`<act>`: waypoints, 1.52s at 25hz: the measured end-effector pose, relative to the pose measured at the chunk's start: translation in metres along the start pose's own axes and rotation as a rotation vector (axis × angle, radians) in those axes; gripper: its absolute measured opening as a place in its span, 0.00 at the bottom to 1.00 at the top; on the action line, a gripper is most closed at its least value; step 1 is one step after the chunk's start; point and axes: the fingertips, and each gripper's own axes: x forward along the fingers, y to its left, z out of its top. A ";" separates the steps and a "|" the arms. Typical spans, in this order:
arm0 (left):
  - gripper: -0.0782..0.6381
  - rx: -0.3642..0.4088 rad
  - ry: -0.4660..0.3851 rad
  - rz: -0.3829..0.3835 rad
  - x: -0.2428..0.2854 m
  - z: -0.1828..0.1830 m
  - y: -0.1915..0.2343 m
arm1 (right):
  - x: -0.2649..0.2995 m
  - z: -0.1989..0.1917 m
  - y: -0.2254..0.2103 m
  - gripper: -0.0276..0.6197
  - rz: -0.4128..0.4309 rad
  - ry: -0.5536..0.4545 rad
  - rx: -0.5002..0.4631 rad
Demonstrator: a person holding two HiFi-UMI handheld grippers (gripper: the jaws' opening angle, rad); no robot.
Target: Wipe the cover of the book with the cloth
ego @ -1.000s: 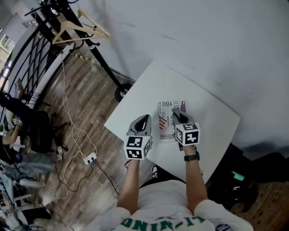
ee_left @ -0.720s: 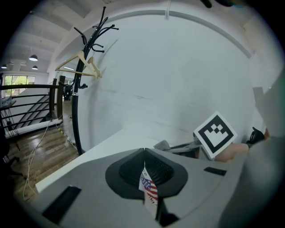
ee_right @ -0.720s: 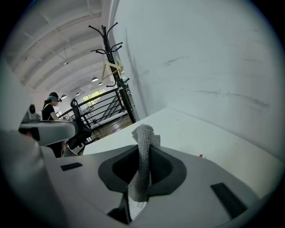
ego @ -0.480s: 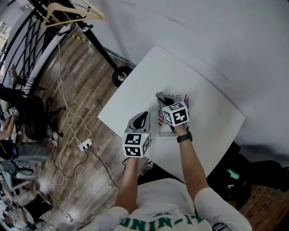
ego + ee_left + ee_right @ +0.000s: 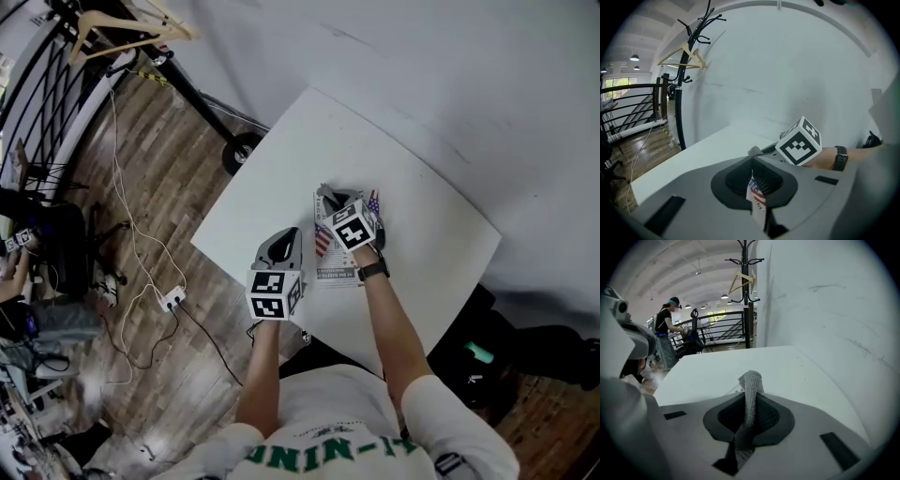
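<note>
right, left tool pinches the book at its left edge; right tool, clamped on the cloth, sits over its far end, so the stroke likely runs lengthwise back.

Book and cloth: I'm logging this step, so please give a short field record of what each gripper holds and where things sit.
left gripper: shut on the edge of the book
right gripper: shut on the cloth, held over the book's cover
book: flat on the white table, flag print on its cover
cloth: grey, woven, sticking out past the jaws
</note>
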 end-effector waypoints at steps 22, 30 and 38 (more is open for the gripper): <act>0.13 -0.006 -0.029 0.062 -0.031 -0.004 0.009 | -0.011 0.018 0.048 0.12 0.046 -0.076 -0.163; 0.13 -0.038 -0.049 0.094 -0.043 -0.004 0.023 | -0.016 -0.012 0.023 0.12 -0.052 0.000 -0.184; 0.13 -0.025 -0.039 0.011 -0.021 -0.010 -0.013 | -0.064 -0.070 -0.066 0.12 -0.213 -0.034 0.081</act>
